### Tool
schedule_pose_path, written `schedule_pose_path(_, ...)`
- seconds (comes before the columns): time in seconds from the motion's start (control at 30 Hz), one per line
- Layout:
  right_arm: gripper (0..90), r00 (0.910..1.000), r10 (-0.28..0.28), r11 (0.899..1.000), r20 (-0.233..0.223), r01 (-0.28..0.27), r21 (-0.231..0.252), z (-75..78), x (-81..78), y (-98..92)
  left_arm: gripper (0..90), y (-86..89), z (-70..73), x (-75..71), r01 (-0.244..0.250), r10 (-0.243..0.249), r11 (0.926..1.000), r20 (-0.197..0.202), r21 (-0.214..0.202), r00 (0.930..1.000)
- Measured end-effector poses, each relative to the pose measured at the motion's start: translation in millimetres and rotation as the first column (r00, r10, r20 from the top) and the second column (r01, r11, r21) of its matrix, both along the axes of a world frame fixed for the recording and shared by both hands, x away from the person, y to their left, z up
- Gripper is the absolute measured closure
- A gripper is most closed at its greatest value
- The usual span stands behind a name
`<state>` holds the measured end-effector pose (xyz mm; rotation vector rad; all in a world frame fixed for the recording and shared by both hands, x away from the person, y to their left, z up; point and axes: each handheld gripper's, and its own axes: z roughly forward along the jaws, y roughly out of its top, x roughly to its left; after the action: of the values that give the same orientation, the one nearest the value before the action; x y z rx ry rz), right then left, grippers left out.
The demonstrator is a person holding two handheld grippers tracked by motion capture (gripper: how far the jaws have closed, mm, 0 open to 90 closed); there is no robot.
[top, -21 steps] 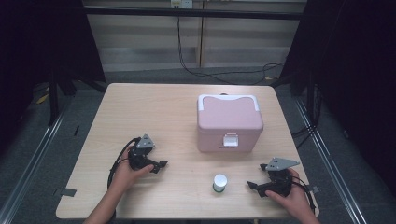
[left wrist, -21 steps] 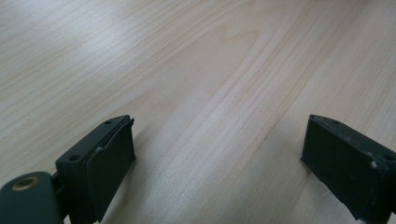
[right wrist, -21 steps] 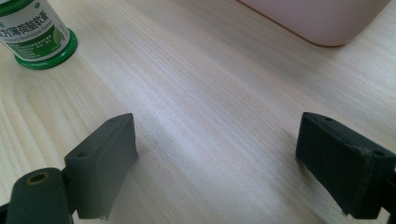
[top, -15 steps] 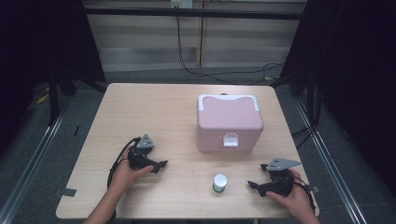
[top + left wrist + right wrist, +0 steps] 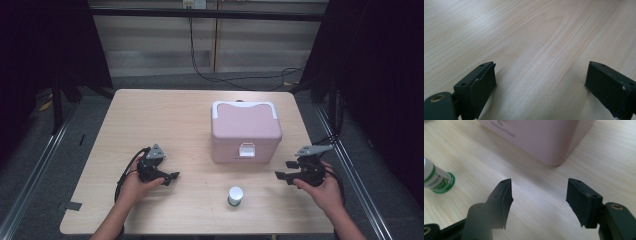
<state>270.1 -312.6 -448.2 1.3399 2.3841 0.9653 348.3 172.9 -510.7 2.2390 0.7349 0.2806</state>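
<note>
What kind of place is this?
Probably a lab recording station: a bare wooden table ringed by dark curtains, cables on the floor, and a person holding a gripper in each hand.

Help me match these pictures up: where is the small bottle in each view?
High view: the small bottle stands near the table's front edge, between the two grippers, in front of the pink box.
Left gripper view: the bottle is not in it.
Right gripper view: the bottle stands at the left edge.
Shared landmark: the pink box.
</note>
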Motion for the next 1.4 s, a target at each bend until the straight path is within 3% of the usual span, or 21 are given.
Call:
schedule_pose_path(0.2,36.0,0.9989,-0.045,0.999,-0.012,0.046,0.022,32.0,17.2,-5.1,8.9,0.1,0.0,0.0,0.001,-0.001,1.0,0.0,0.001,1.0)
schedule_pose_path(0.33,33.2,0.999,-0.044,0.999,0.004,0.044,-0.028,55.8,31.1,-1.6,8.8,0.1,0.2,0.0,0.0,0.0,1.0,0.0,0.003,1.0)
schedule_pose_path(0.43,31.7,0.9984,-0.055,0.998,-0.011,0.055,-0.027,73.2,45.4,2.7,8.8,0.1,0.0,0.0,0.0,0.0,1.0,0.0,0.001,1.0)
schedule_pose_path(0.67,30.5,0.9982,-0.055,0.996,-0.023,0.053,-0.073,95.8,71.9,17.9,8.9,0.0,0.0,0.1,-0.002,0.002,1.0,0.004,0.0,1.0)
schedule_pose_path(0.83,28.8,0.9962,-0.08,0.995,-0.032,0.078,-0.059,103.5,92.9,22.1,8.8,-0.1,0.0,0.1,-0.002,0.002,1.0,0.003,-0.001,1.0)
schedule_pose_path(1.07,24.8,0.9902,-0.122,0.992,-0.068,0.12,-0.028,99.1,122.8,28.3,8.9,-0.1,0.0,0.1,-0.001,0.001,1.0,0.004,0.0,1.0)
schedule_pose_path(1.2,23.9,0.983,-0.148,0.988,-0.108,0.152,0.024,94.9,138.6,29.8,8.8,-0.1,0.1,0.0,-0.001,0.001,1.0,0.003,0.001,1.0)
schedule_pose_path(1.23,22.0,0.9803,-0.154,0.986,-0.124,0.16,0.042,93.8,140.5,31.1,8.8,-0.1,0.0,0.1,-0.001,0.001,1.0,0.004,0.0,1.0)
schedule_pose_path(1.4,20.9,0.9734,-0.175,0.983,-0.147,0.181,0.028,94.1,145.8,34.7,8.9,0.2,0.2,0.1,-0.001,0.001,1.0,0.006,0.002,1.0)
